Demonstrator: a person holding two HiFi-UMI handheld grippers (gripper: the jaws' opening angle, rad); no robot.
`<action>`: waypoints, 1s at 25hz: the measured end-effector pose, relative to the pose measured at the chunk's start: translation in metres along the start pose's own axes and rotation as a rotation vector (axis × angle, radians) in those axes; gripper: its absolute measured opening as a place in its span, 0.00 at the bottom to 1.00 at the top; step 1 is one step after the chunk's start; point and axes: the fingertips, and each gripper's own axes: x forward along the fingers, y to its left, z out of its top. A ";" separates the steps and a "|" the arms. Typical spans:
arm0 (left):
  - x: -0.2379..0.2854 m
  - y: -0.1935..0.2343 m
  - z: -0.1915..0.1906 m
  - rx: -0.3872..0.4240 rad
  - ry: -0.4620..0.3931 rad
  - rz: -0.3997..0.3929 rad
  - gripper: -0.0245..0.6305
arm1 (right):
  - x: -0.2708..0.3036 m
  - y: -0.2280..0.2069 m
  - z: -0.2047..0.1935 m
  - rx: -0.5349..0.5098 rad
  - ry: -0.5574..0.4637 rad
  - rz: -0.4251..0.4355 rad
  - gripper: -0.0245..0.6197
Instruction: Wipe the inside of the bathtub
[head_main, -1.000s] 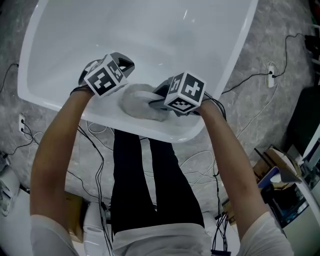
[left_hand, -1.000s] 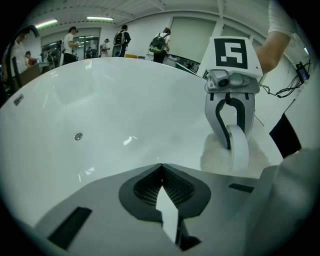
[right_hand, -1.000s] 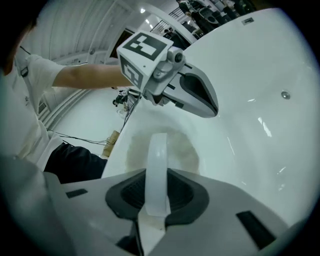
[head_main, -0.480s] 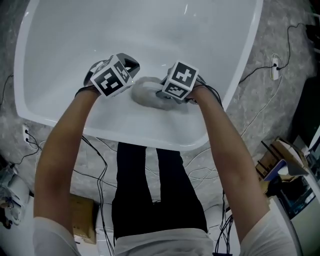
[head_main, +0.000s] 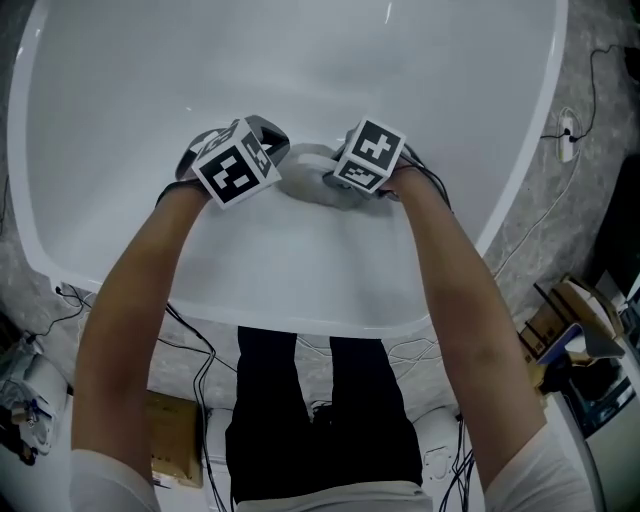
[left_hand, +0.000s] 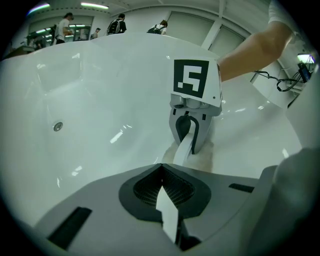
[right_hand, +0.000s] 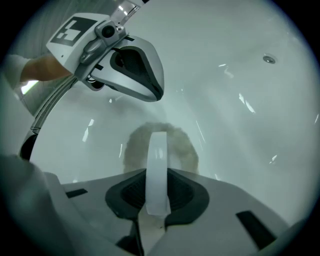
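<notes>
Right claw is clenched on the grey cloth, pressing it against the white bathtub surface just ahead of its tips. Left claw is squeezed shut on nothing, just beside the cloth, facing the right claw.

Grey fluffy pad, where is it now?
In the head view the grey round wiping pad lies inside the white bathtub, between the left gripper and the right gripper, which holds it.

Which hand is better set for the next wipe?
Right, I'd say. The right gripper is shut on the white strap of the grey pad, which lies on the bathtub floor; the left gripper is shut on nothing, beside it.
</notes>
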 end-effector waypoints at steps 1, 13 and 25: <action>0.004 0.003 -0.003 -0.004 0.001 0.000 0.06 | 0.004 -0.008 0.001 0.001 0.007 -0.009 0.18; 0.042 0.038 -0.029 -0.016 0.021 0.005 0.06 | 0.048 -0.081 0.000 -0.008 0.099 -0.088 0.18; 0.050 0.034 -0.033 -0.018 0.016 -0.009 0.06 | 0.060 -0.128 -0.014 -0.005 0.200 -0.255 0.18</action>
